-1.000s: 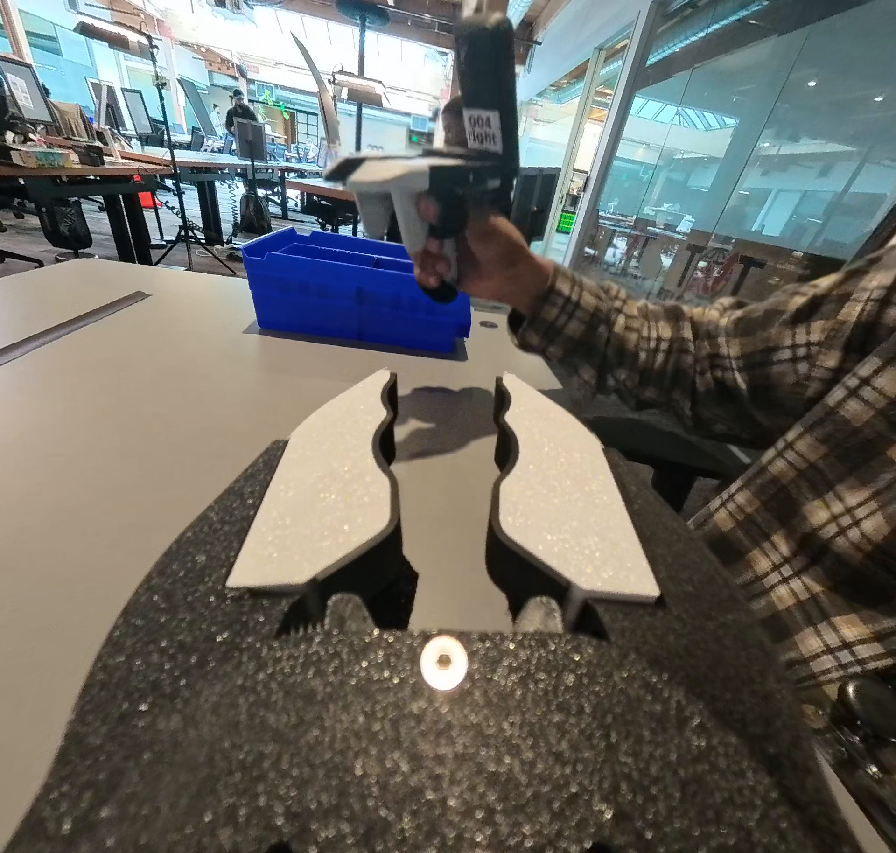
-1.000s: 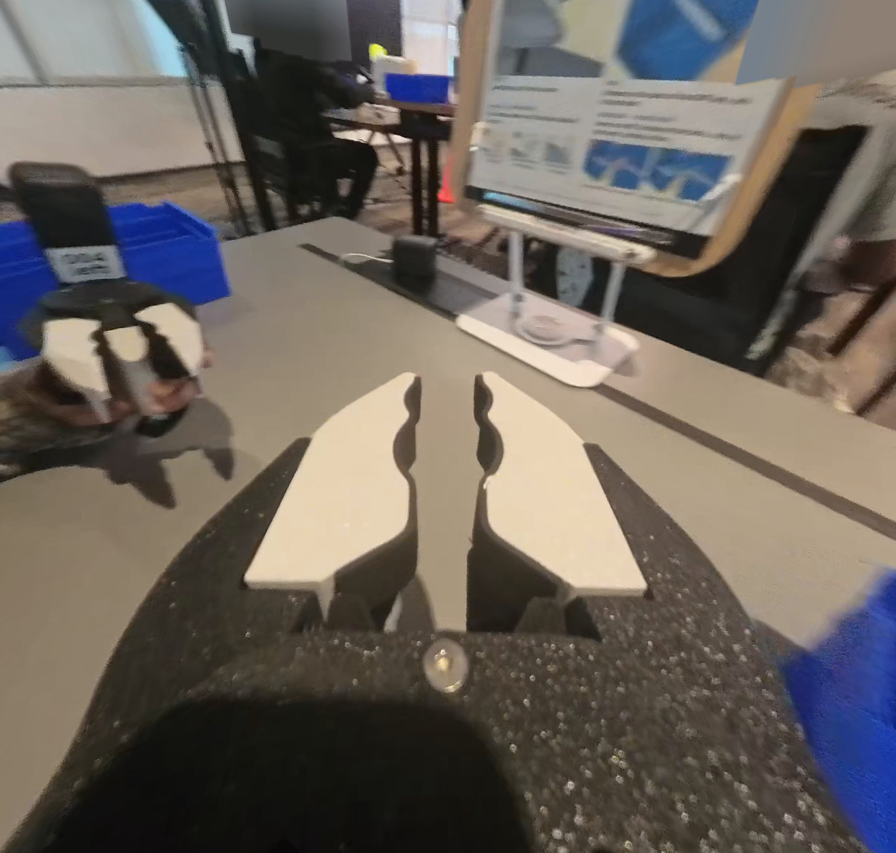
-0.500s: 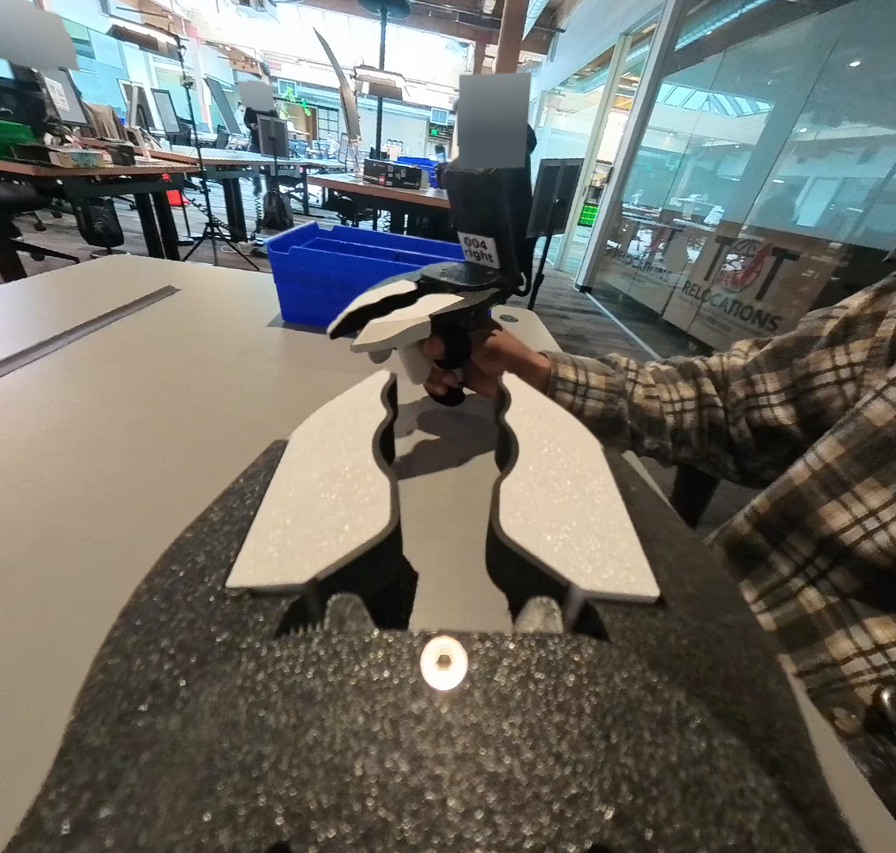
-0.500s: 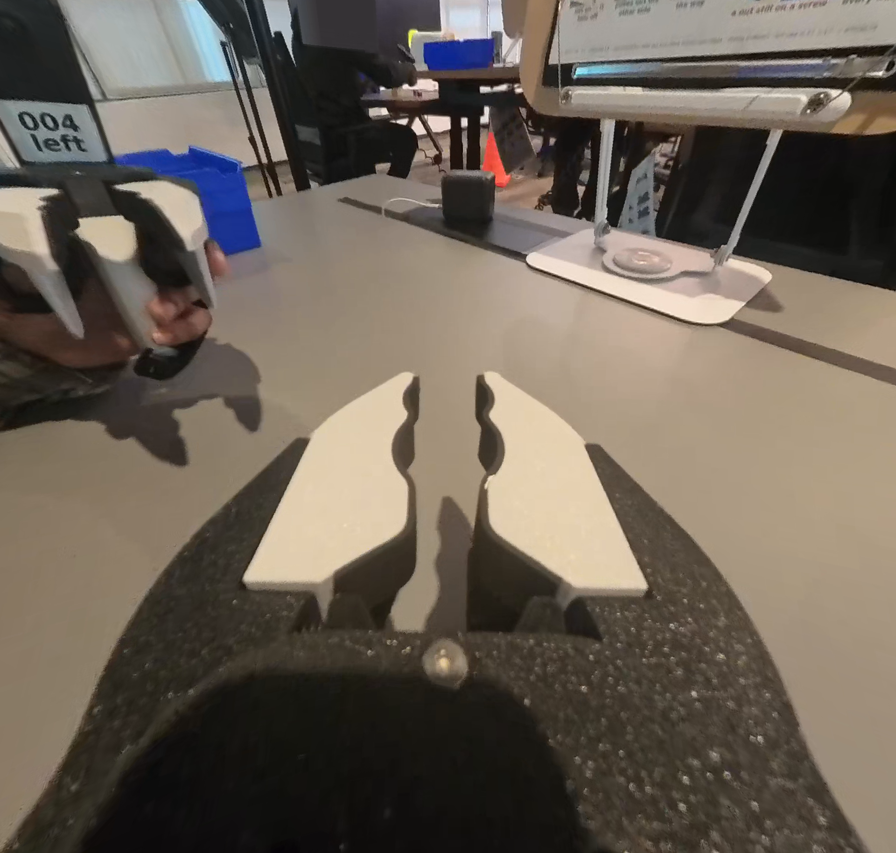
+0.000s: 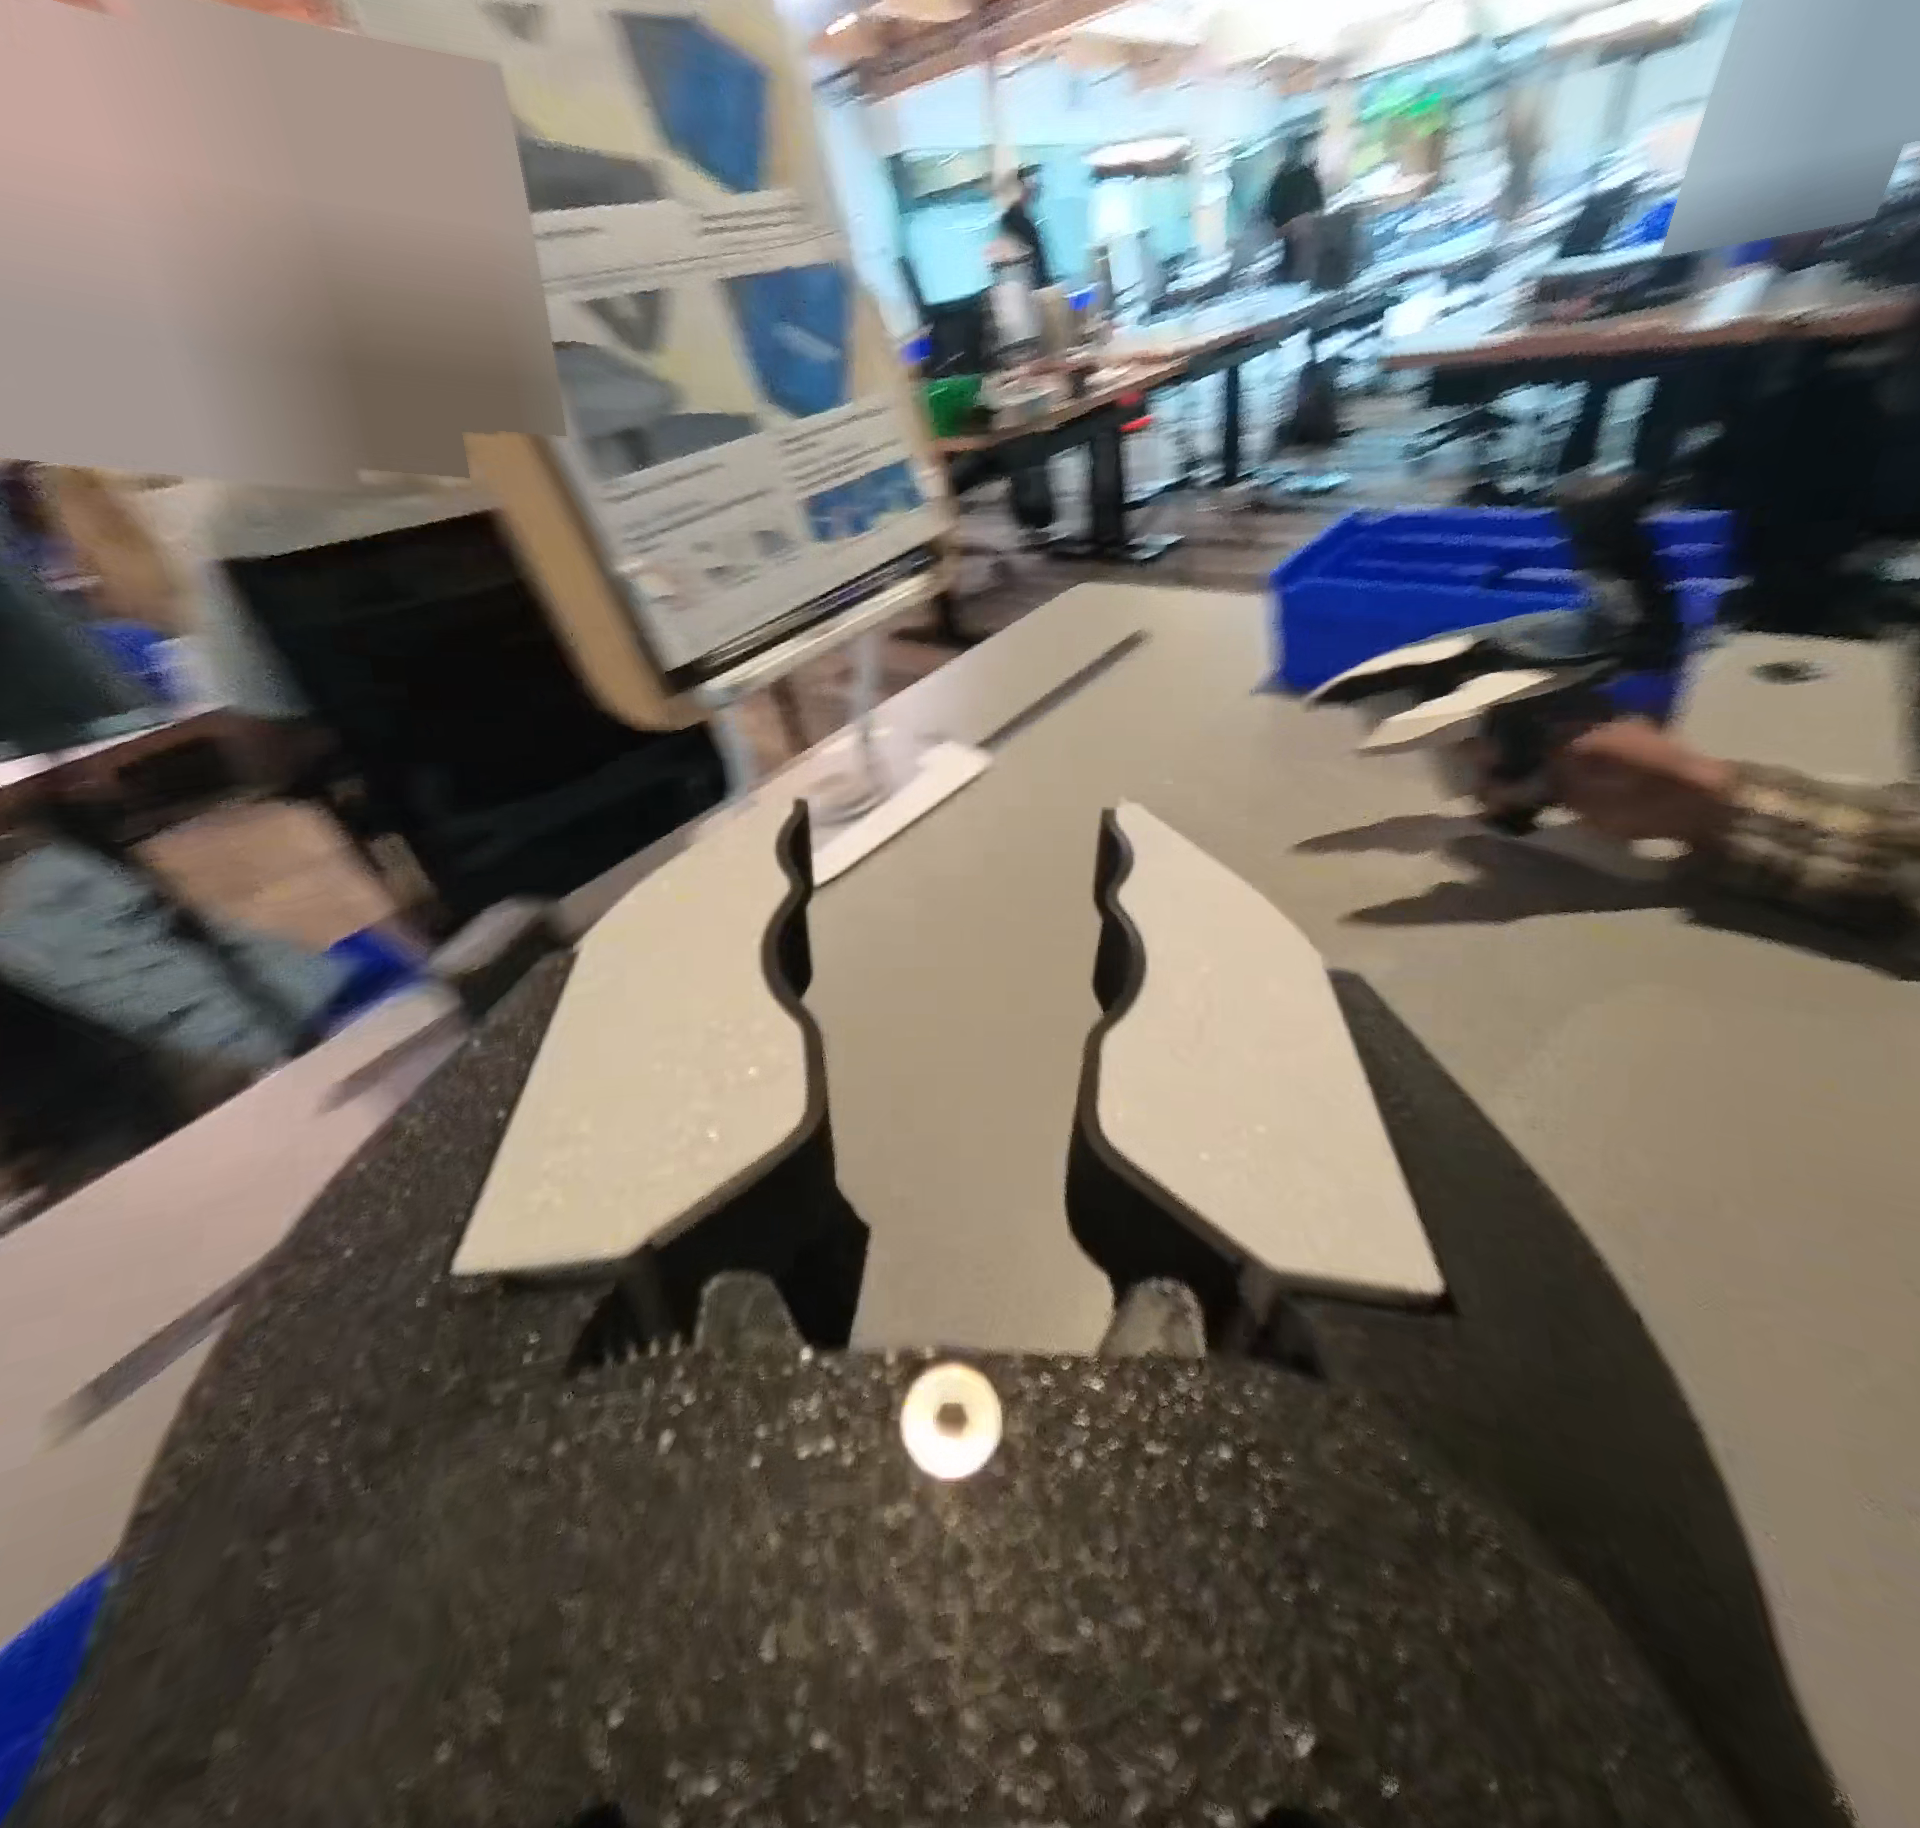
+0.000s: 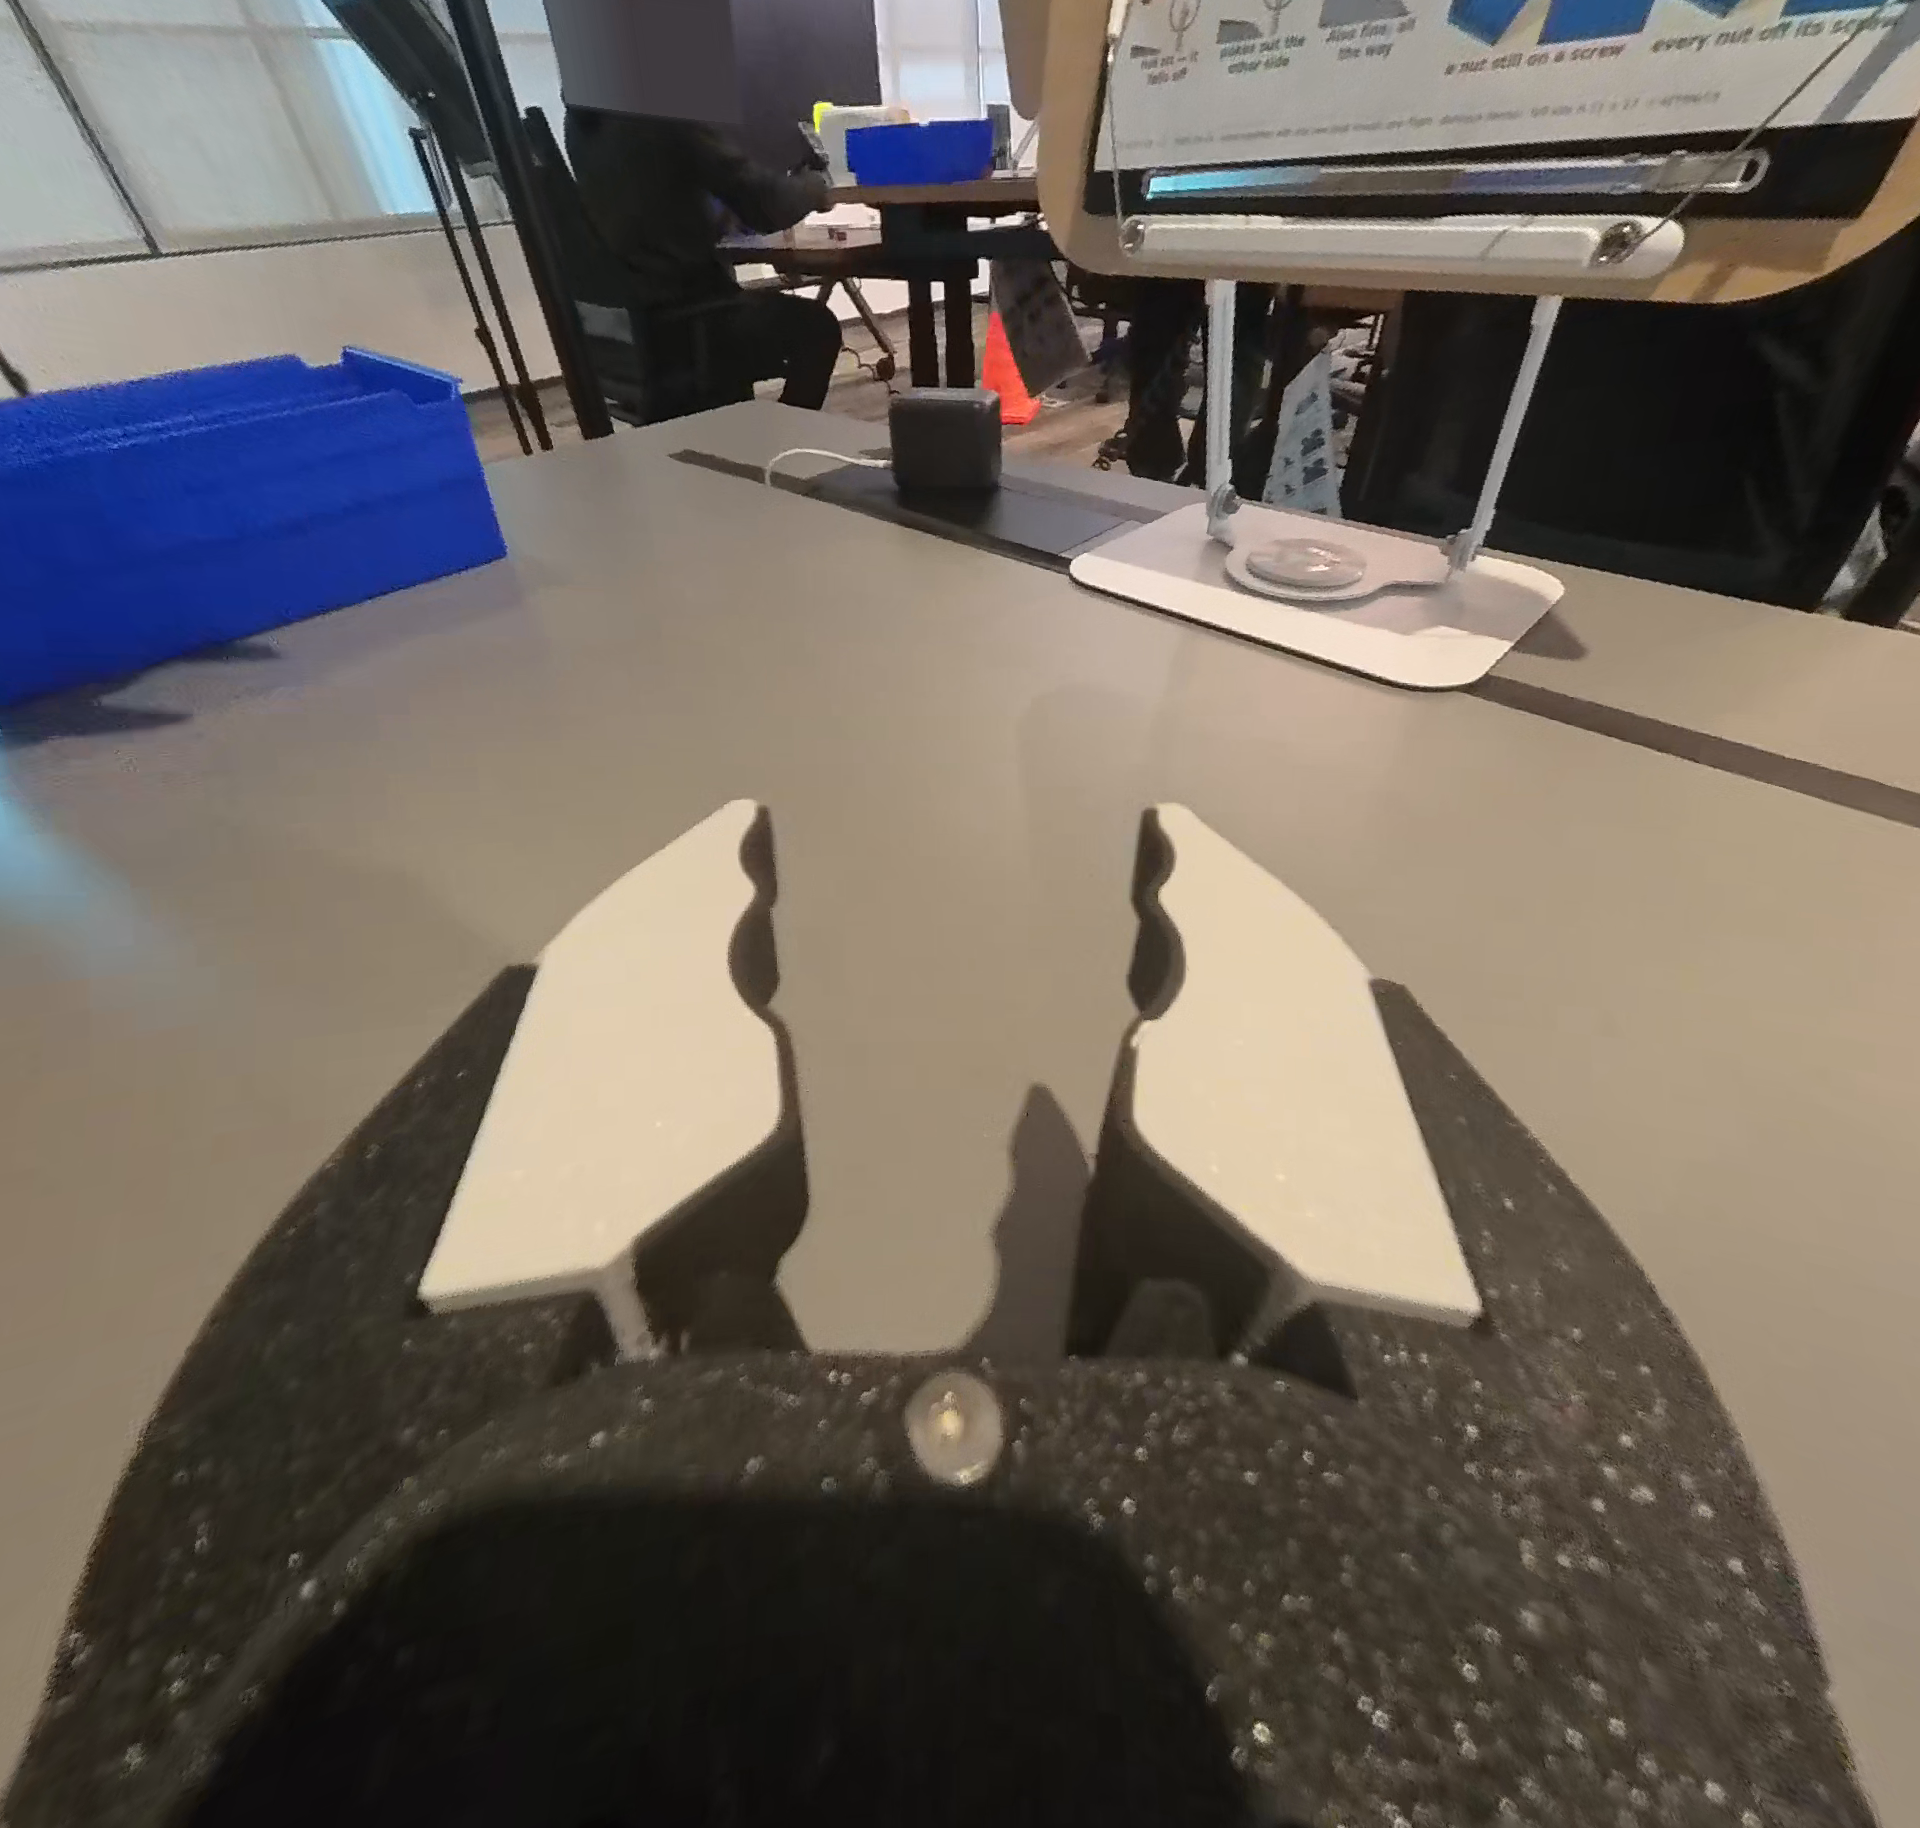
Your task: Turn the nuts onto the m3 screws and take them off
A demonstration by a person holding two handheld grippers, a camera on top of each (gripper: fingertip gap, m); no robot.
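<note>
My left gripper [image 5: 951, 822] is open and empty, held low over the grey table [image 5: 1039, 999]. My right gripper [image 6: 951, 822] is open and empty over the same table [image 6: 935, 687]. The right gripper also shows far off at the right of the blurred left wrist view [image 5: 1444, 698], held by a hand in a plaid sleeve [image 5: 1818, 843]. A blue bin shows at the back right in the left wrist view [image 5: 1455, 583] and at the left in the right wrist view [image 6: 208, 511]. No screws or nuts are visible.
A tablet on a white stand [image 6: 1320, 583] stands at the table's far side, with a board of pictures above it [image 6: 1455, 64]. A small black cube [image 6: 943, 450] with a white cable sits on a dark strip. People and desks are in the background. About 40 cm separates my left fingertips from my right.
My left gripper has swung round to the left, so the stand and board now show ahead and the right gripper sits far right. My right gripper's jaws have opened wider. The left gripper has left its view.
</note>
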